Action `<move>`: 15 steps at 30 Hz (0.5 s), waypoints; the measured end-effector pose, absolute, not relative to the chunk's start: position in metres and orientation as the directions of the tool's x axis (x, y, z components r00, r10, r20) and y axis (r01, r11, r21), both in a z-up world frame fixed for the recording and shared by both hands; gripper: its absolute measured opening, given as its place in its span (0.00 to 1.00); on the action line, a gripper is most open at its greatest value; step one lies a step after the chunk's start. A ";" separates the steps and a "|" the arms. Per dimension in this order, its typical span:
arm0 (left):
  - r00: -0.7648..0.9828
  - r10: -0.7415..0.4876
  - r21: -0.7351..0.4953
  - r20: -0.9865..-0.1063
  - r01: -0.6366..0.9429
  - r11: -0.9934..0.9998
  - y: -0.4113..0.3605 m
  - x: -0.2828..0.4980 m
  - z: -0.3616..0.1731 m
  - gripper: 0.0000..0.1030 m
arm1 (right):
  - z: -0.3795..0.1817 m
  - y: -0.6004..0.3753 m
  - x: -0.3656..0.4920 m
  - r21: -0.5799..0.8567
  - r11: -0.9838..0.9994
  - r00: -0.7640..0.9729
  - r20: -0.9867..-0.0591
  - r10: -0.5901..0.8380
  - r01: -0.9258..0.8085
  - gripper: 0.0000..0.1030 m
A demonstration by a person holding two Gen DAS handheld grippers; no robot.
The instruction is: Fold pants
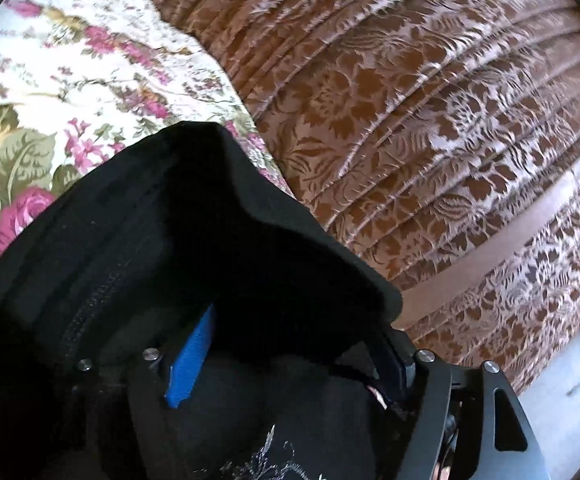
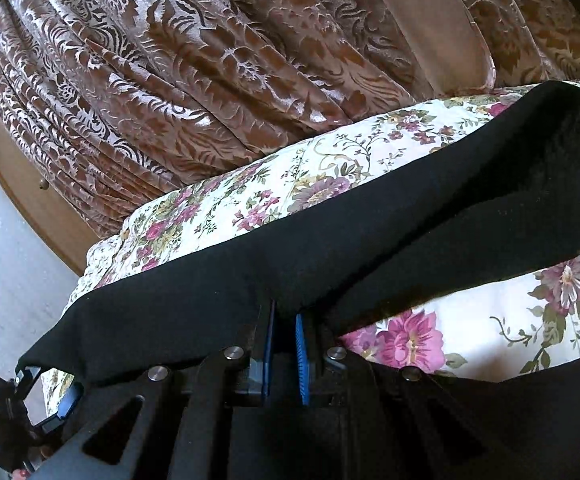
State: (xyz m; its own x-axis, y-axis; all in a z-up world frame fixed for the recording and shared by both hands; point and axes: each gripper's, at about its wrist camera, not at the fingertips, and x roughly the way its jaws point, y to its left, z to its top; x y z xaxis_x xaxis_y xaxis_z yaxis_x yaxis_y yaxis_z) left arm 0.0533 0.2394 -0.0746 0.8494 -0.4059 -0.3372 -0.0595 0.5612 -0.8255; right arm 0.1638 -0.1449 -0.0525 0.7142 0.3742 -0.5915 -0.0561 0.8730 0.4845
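Observation:
The black pants (image 2: 370, 240) stretch in a long band across the right wrist view, above a floral quilt (image 2: 330, 168). My right gripper (image 2: 285, 344) is shut on the band's lower edge, its blue pads (image 2: 301, 356) close together with cloth pinched between them. My left gripper (image 2: 47, 390) shows at the band's left end, its jaws apart. In the left wrist view the pants (image 1: 209, 220) drape over my left gripper (image 1: 294, 356) and hide its fingertips. One blue pad (image 1: 191, 360) shows far from the other finger, and neither presses on the cloth.
The floral quilt (image 1: 69, 80) covers a bed. Brown patterned curtains (image 1: 410, 120) (image 2: 169, 80) hang close behind it. A wooden panel with a knob (image 2: 21, 192) and a pale floor (image 2: 1, 280) lie to the left of the bed.

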 end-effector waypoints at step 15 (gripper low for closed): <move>0.851 -0.459 -0.853 -0.255 0.025 0.521 0.231 0.043 -0.070 0.90 | -0.056 -0.151 0.165 0.524 0.850 0.710 -0.579 0.401 -0.052 0.08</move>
